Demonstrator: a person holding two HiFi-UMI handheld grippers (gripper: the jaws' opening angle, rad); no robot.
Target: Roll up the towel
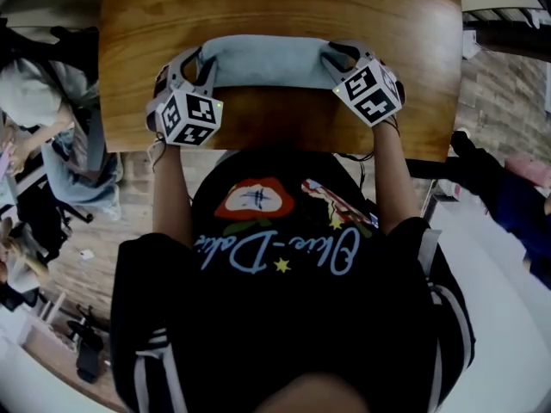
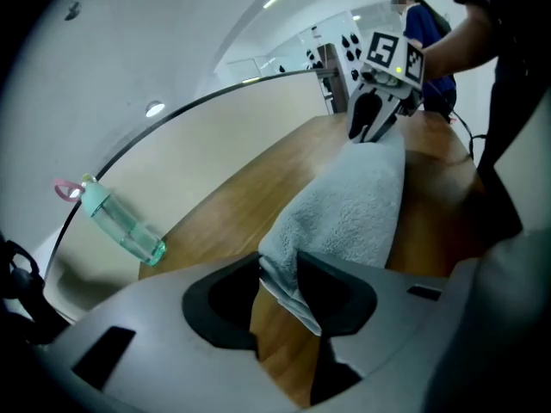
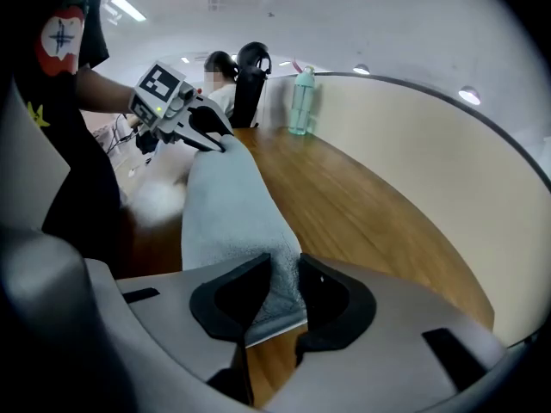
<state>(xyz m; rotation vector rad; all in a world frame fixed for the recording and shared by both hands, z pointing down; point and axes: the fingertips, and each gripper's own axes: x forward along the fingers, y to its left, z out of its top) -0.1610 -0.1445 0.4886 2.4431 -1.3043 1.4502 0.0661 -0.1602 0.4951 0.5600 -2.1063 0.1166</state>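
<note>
Your left gripper (image 1: 196, 69) and right gripper (image 1: 343, 60), in the head view, sit at the two ends of the pale grey-blue terry towel (image 1: 267, 61). It lies as a thick bundle across the brown wooden table (image 1: 284, 7), just in front of you.

In the left gripper view, the jaws are clamped on the towel's end. A loose flap hangs below the pads, and the bundle runs away toward the other gripper.

In the right gripper view, the jaws pinch the opposite end, with cloth filling the gap between them.

To roll well, I'd judge you should turn both wrists at the same pace and keep the ends level. Hold light tension along the bundle so it stays tight, and tuck that left flap in.
</note>
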